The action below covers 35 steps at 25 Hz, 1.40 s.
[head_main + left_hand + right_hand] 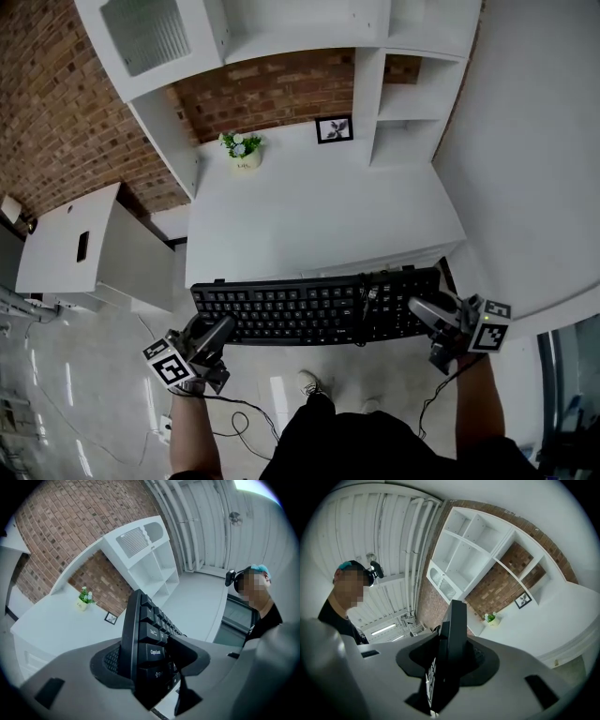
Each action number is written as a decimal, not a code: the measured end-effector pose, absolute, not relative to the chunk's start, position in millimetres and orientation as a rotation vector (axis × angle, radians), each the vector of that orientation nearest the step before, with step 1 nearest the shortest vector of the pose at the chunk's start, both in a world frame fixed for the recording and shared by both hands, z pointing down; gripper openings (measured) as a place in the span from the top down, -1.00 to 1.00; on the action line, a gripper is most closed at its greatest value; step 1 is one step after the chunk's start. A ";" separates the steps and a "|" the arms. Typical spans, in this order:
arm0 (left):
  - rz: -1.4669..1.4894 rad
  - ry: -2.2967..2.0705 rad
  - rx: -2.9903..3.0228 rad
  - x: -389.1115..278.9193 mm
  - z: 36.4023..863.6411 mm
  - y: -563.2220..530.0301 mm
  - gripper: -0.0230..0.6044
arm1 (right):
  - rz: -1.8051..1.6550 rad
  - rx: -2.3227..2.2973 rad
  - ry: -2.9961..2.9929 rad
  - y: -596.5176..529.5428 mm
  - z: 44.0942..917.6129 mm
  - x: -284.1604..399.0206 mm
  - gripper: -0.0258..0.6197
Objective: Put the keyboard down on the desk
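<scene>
A black keyboard (314, 307) hangs level in the air just before the front edge of the white desk (309, 211), keys up. My left gripper (211, 336) is shut on its left end, and my right gripper (433, 314) is shut on its right end. In the left gripper view the keyboard (143, 620) stands edge-on between the jaws of the left gripper (150, 653), pads on both faces. In the right gripper view the keyboard (453, 630) is likewise clamped edge-on in the right gripper (447, 660). Its cable (362, 309) is looped around the body.
A small potted plant (242, 148) and a framed picture (335, 128) stand at the desk's back by the brick wall. White shelves (403, 103) rise at the right. A low white cabinet (75, 246) stands to the left. Cables (239, 412) lie on the floor.
</scene>
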<state>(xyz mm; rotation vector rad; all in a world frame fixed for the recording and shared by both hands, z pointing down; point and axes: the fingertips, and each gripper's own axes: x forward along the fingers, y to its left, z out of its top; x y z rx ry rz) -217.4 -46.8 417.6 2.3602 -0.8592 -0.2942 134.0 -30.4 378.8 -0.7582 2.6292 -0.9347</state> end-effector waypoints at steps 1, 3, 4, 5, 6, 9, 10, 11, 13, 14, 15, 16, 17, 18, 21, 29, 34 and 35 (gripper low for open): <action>-0.296 -0.856 2.359 -224.7 418.6 -52.1 0.08 | -0.935 -0.762 2.630 -35.2 378.8 126.8 0.48; -0.299 -0.851 2.357 -240.8 421.0 -62.6 0.08 | -0.935 -0.769 2.632 -44.6 380.0 110.8 0.48; -0.300 -0.849 2.355 -249.8 422.8 -67.7 0.08 | -0.935 -0.772 2.633 -49.4 381.0 101.7 0.48; -0.301 -0.847 2.352 -259.0 424.4 -72.5 0.08 | -0.934 -0.774 2.634 -54.3 381.8 92.4 0.48; -0.303 -0.846 2.349 -267.3 425.4 -76.5 0.09 | -0.933 -0.776 2.634 -58.7 381.8 83.8 0.48; -0.305 -0.851 2.338 -281.7 424.6 -80.1 0.09 | -0.933 -0.771 2.637 -65.6 379.8 69.3 0.48; -0.305 -0.854 2.336 -284.9 423.6 -80.1 0.09 | -0.931 -0.766 2.638 -66.7 378.8 66.3 0.48; -0.305 -0.858 2.336 -288.4 422.5 -80.7 0.09 | -0.927 -0.760 2.639 -68.2 378.0 62.8 0.48; -0.306 -0.868 2.341 -297.1 421.1 -83.0 0.09 | -0.921 -0.746 2.642 -72.3 377.8 54.0 0.48; -0.308 -0.874 2.345 -302.8 420.2 -84.4 0.09 | -0.918 -0.739 2.646 -74.7 377.7 48.4 0.48; -0.309 -0.879 2.349 -309.5 418.6 -86.5 0.09 | -0.917 -0.731 2.651 -77.5 377.2 41.8 0.48; -0.310 -0.883 2.354 -316.6 416.2 -89.2 0.09 | -0.915 -0.726 2.654 -80.6 376.2 34.8 0.48; -0.309 -0.887 2.360 -323.0 413.6 -92.0 0.09 | -0.914 -0.721 2.655 -83.7 375.2 28.6 0.48; -0.308 -0.890 2.364 -328.0 411.2 -94.5 0.09 | -0.913 -0.717 2.655 -86.3 374.4 23.6 0.48; -0.308 -0.901 2.374 -336.8 407.1 -99.0 0.09 | -0.909 -0.705 2.656 -92.3 372.7 14.7 0.48; -0.319 -0.923 2.393 -345.7 399.1 -112.4 0.09 | -0.879 -0.686 2.670 -110.4 367.2 6.3 0.47; -0.311 -0.934 2.396 -343.1 405.2 -131.3 0.09 | -0.886 -0.681 2.669 -130.8 377.0 9.4 0.47; -0.308 -0.937 2.395 -340.3 407.6 -136.2 0.09 | -0.890 -0.679 2.668 -136.1 380.5 12.3 0.47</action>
